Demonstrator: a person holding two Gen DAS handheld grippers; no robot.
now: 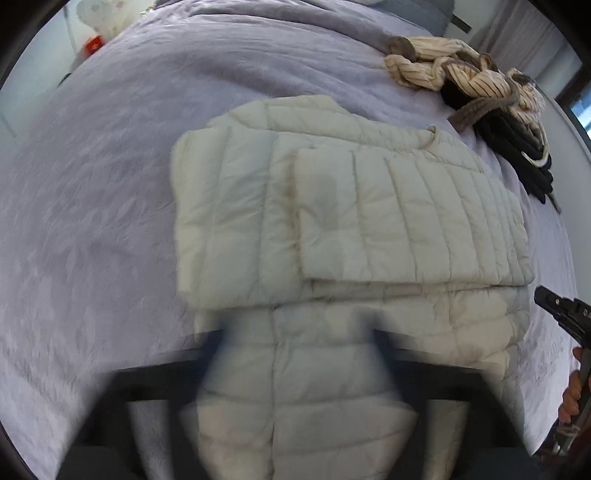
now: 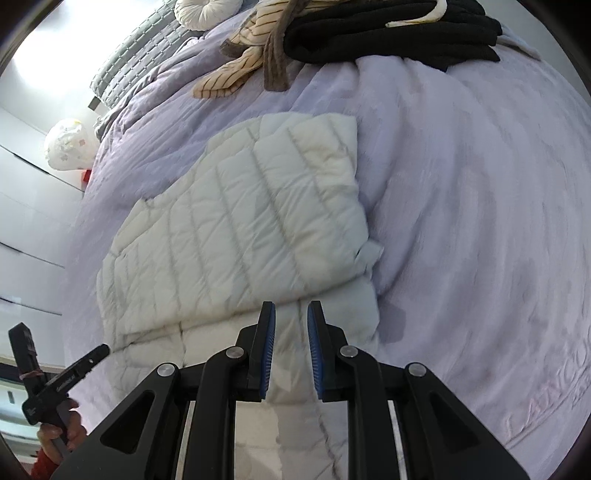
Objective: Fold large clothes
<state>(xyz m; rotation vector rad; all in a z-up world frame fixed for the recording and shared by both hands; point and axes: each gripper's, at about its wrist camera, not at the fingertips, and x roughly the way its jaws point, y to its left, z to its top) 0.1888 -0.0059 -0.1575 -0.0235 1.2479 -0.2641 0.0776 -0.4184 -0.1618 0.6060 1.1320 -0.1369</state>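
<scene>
A white quilted puffer jacket [image 1: 351,221] lies on the lilac bed cover, with its sleeves folded across the body. It also shows in the right wrist view [image 2: 240,236]. My left gripper [image 1: 299,350] is blurred and open, its fingers spread wide over the jacket's near part. My right gripper [image 2: 291,321] is open, its blue pads [image 2: 267,354] a narrow gap apart above the jacket's near edge, holding nothing. The right gripper also shows at the right edge of the left wrist view [image 1: 565,314]. The left gripper shows at the lower left of the right wrist view [image 2: 66,380].
The lilac bed cover [image 1: 92,221] spreads all around. A heap of striped cream and black clothes [image 1: 491,92] lies at the far right corner, also in the right wrist view [image 2: 369,33]. A white round cushion [image 2: 207,11] and grey headboard [image 2: 136,55] are farther back.
</scene>
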